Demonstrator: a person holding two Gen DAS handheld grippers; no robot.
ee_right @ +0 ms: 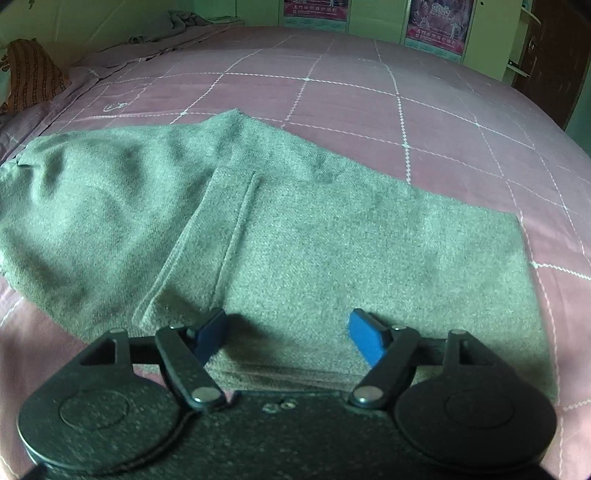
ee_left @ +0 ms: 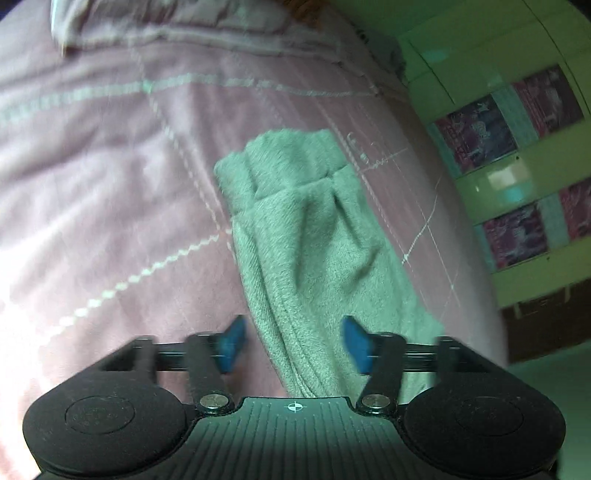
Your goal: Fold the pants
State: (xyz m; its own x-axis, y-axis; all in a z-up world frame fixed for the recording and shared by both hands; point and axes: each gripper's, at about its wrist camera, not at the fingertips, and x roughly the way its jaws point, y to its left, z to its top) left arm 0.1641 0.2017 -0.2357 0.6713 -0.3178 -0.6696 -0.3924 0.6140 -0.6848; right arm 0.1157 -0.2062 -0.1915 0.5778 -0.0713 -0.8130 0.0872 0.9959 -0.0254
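Grey-green fleece pants point(ee_left: 306, 236) lie on a pink quilted bedspread point(ee_left: 110, 177). In the left wrist view they run away from me as a rumpled strip with a bunched far end. My left gripper point(ee_left: 293, 343) is open, its blue pads on either side of the near seamed edge, with no grip on it. In the right wrist view the pants point(ee_right: 295, 236) lie folded and mostly flat, a hemmed flap lying over the middle. My right gripper point(ee_right: 288, 338) is open just above the near edge of the cloth.
The bedspread point(ee_right: 369, 96) stretches far behind the pants. A crumpled blanket point(ee_right: 177, 22) and an orange patterned pillow point(ee_right: 29, 70) sit at the far left. Cabinets with posters point(ee_left: 517, 155) stand beside the bed; a dark door point(ee_right: 550, 55) is at far right.
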